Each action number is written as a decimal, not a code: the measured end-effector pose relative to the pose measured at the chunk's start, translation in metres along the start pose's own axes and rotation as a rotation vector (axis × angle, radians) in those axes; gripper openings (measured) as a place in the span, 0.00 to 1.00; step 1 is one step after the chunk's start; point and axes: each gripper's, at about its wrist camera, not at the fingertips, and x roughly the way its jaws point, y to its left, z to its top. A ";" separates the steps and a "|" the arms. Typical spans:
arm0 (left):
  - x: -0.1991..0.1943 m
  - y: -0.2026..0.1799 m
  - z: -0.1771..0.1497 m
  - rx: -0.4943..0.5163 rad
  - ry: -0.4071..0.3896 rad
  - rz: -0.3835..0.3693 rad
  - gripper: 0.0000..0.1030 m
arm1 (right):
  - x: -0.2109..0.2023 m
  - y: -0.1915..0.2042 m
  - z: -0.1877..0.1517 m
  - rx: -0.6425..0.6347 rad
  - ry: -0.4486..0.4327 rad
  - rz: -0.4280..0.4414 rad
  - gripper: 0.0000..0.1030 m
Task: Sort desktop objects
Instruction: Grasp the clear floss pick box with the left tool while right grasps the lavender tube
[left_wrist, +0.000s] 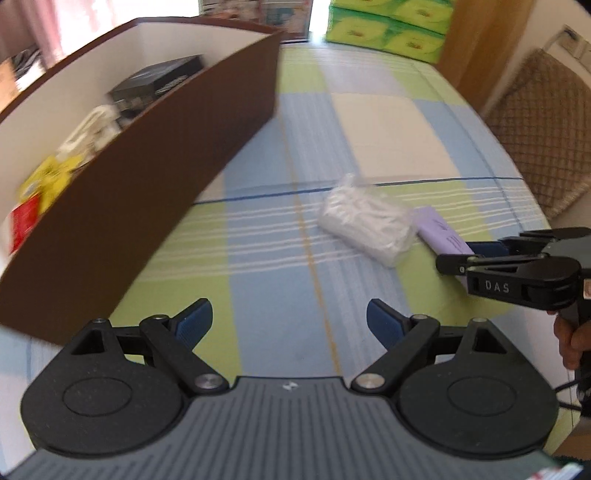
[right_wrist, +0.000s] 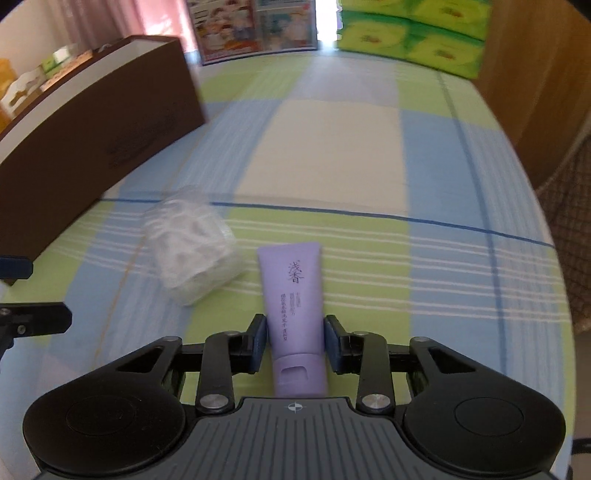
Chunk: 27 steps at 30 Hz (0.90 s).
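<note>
The right claw (right_wrist: 295, 345) is sitting around the lower body of the lilac tube (right_wrist: 293, 314), just above its cap, with both blue pads flush against the tube's sides, so it appears to be gripping the tube rather than merely straddling it. The tube is lying flat on the checked tablecloth (right_wrist: 332, 155) of the table, cap end toward the claw. The step in hand looks like the pick-up of this tube for sorting. The next move is probably calling for a straight lift off the cloth and then a carry leftward, over the high wall of the brown box (right_wrist: 92, 147), where the sorted things seem to be going.

The left claw (left_wrist: 289, 325) is hanging wide open and holding nothing, poised above bare cloth near the box's corner. A clear plastic packet (left_wrist: 365, 225) of white items is lying just beside the tube, toward the box, and is sitting roughly on the carry path, so a low sweep could be knocking it. Inside the box (left_wrist: 166, 155) a black carton (left_wrist: 159, 81), a white object and yellow and red packets are already resting. Green tissue packs (right_wrist: 410, 33) are standing well apart at the table's far edge.
</note>
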 end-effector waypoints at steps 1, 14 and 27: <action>0.003 -0.002 0.003 0.022 -0.003 -0.020 0.86 | -0.001 -0.005 0.000 0.011 -0.002 -0.011 0.30; 0.051 -0.039 0.048 0.354 -0.053 -0.218 0.92 | -0.018 -0.072 -0.009 0.126 -0.030 -0.121 0.30; 0.097 -0.060 0.061 0.484 -0.015 -0.221 0.80 | -0.021 -0.078 -0.021 0.123 -0.055 -0.128 0.52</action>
